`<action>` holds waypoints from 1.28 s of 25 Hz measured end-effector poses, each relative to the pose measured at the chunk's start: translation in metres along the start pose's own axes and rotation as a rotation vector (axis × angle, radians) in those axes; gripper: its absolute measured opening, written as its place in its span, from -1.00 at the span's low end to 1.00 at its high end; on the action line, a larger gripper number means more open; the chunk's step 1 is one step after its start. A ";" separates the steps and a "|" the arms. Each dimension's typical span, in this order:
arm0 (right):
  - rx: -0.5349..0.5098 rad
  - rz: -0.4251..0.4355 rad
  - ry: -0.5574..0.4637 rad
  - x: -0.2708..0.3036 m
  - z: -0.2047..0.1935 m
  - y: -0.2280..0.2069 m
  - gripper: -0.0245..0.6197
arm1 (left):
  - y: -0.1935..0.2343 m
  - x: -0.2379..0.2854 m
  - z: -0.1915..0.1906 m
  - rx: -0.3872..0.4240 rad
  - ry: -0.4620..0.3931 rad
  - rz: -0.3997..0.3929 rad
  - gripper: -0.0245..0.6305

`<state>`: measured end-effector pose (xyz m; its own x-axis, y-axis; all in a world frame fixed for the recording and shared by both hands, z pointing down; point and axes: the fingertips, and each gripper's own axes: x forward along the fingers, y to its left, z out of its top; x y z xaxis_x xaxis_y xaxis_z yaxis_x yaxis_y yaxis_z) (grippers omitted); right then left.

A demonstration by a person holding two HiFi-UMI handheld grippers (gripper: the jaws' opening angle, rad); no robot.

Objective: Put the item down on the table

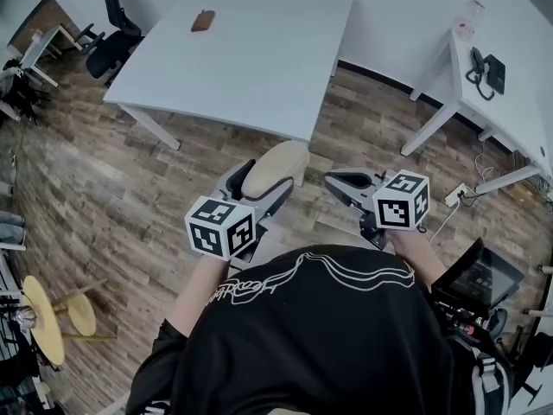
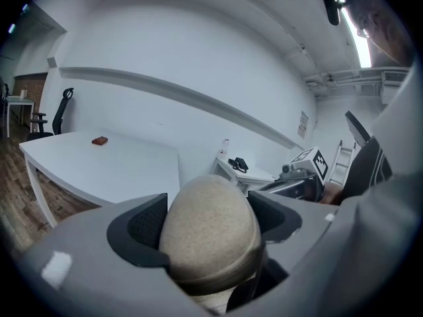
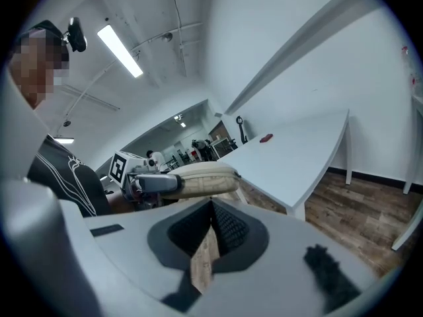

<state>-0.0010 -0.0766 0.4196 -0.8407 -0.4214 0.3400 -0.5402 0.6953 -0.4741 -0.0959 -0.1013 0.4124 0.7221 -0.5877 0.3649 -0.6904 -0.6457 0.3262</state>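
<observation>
Left gripper (image 1: 262,184) clamps beige shoe (image 1: 276,164) aloft; right gripper (image 1: 334,181) empty, closed.

Large white table (image 1: 259,67) on wood-plank floor (image 1: 104,180), small brown object (image 1: 203,21) near the table's far edge, black office chair (image 1: 112,41) left of the table, white desk (image 1: 511,111) with black phone (image 1: 486,69) to its right.
</observation>
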 end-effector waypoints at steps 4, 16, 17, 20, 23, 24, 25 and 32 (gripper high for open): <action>-0.003 0.000 -0.007 0.006 0.012 -0.015 -0.91 | 0.016 0.014 0.016 0.034 -0.010 0.022 0.26; 0.059 0.054 0.013 0.035 0.050 -0.110 -0.91 | 0.071 0.100 0.043 0.042 0.042 0.097 0.26; 0.063 0.059 0.020 0.040 0.055 -0.120 -0.91 | 0.079 0.109 0.046 0.039 0.047 0.104 0.26; 0.073 0.074 0.049 0.056 0.066 -0.149 -0.91 | 0.103 0.136 0.051 0.030 0.063 0.128 0.26; 0.089 0.086 0.078 0.071 0.074 -0.179 -0.91 | 0.128 0.162 0.054 0.036 0.084 0.161 0.26; 0.093 0.089 0.086 0.075 0.077 -0.188 -0.91 | 0.137 0.170 0.055 0.042 0.090 0.173 0.26; 0.096 0.092 0.093 0.080 0.080 -0.196 -0.91 | 0.146 0.177 0.057 0.049 0.095 0.185 0.26; 0.117 0.101 0.156 0.109 0.094 -0.244 -0.91 | 0.211 0.222 0.065 0.098 0.126 0.263 0.26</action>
<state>0.0356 -0.3473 0.4959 -0.8799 -0.2514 0.4031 -0.4616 0.6532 -0.6002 -0.0782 -0.3994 0.5059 0.5035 -0.6801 0.5328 -0.8413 -0.5265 0.1230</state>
